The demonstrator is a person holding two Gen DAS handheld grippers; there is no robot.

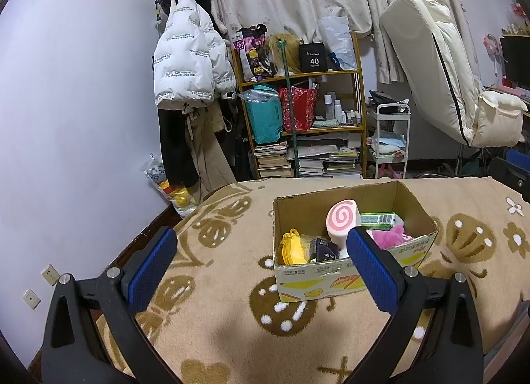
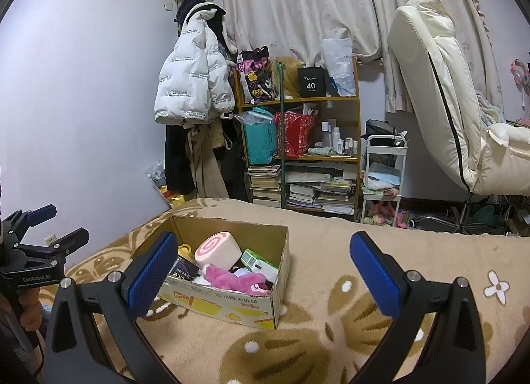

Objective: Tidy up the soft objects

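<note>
An open cardboard box (image 1: 351, 276) (image 2: 228, 303) stands on a beige patterned blanket (image 1: 215, 317) (image 2: 331, 317). In it are a pink-swirl roll cushion (image 1: 341, 218) (image 2: 217, 250), a pink plush toy (image 1: 389, 238) (image 2: 232, 279), a green packet (image 1: 377, 220) (image 2: 256, 260), a yellow item (image 1: 293, 248) and a dark packet (image 1: 323, 250). My left gripper (image 1: 261, 271) is open and empty, just in front of the box. My right gripper (image 2: 265, 273) is open and empty, to the box's right front. The left gripper also shows at the far left of the right wrist view (image 2: 49, 228).
Beyond the bed stand a wooden shelf (image 1: 299, 119) (image 2: 298, 139) with bags and books, hanging coats (image 1: 188, 63) (image 2: 192, 79), a white cart (image 1: 391, 139) (image 2: 384, 178) and a cream recliner chair (image 1: 440, 63) (image 2: 447, 92). A wall lies to the left.
</note>
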